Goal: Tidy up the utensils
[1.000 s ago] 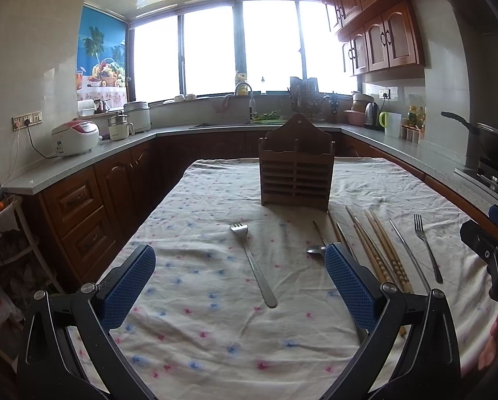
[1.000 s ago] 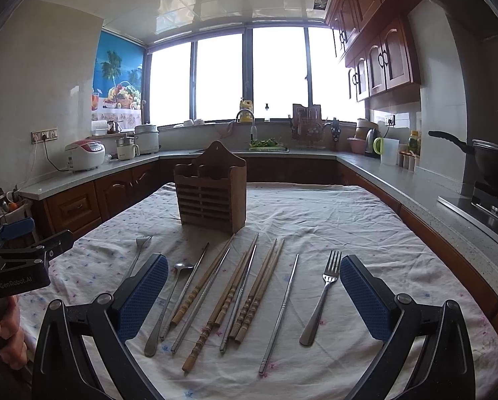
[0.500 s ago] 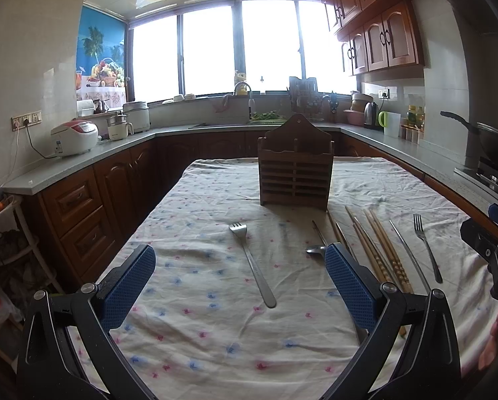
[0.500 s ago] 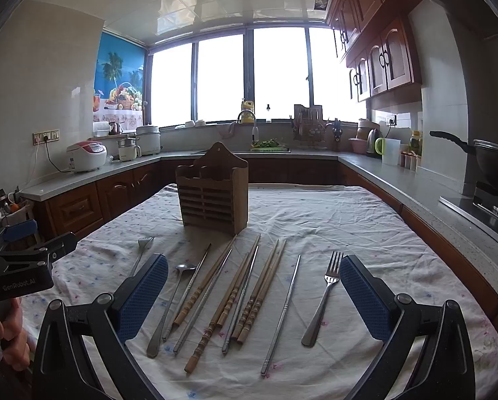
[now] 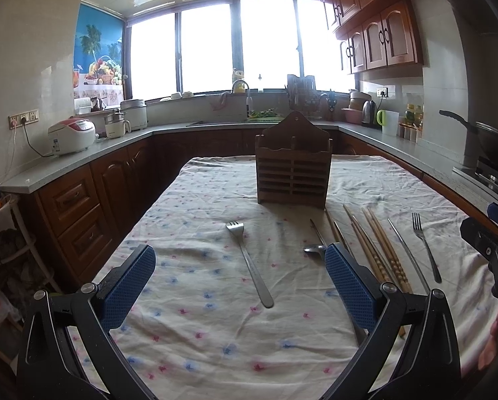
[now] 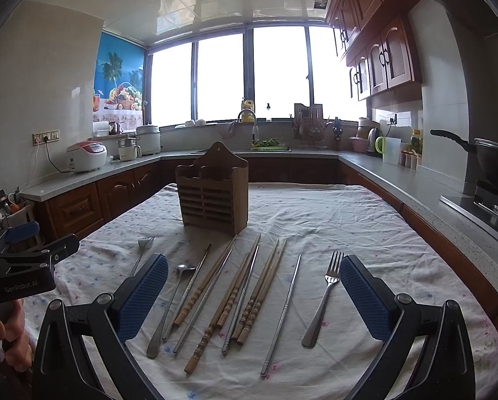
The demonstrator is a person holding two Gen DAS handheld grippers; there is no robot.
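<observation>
Utensils are all flat on the tablecloth (image 6: 332, 213) in front of the wooden holder (image 6: 213, 188), long axes running near edge to far edge. I count two forks: one (image 6: 322, 296) toward the right edge, tines pointing away, one (image 5: 249, 260) left. One spoon (image 6: 169, 306), roughly five wooden chopsticks (image 6: 262, 290) and four metal ones (image 6: 282, 313). Left gripper (image 5: 240, 288) and right gripper (image 6: 253, 300) both spread wide, holding nothing.
</observation>
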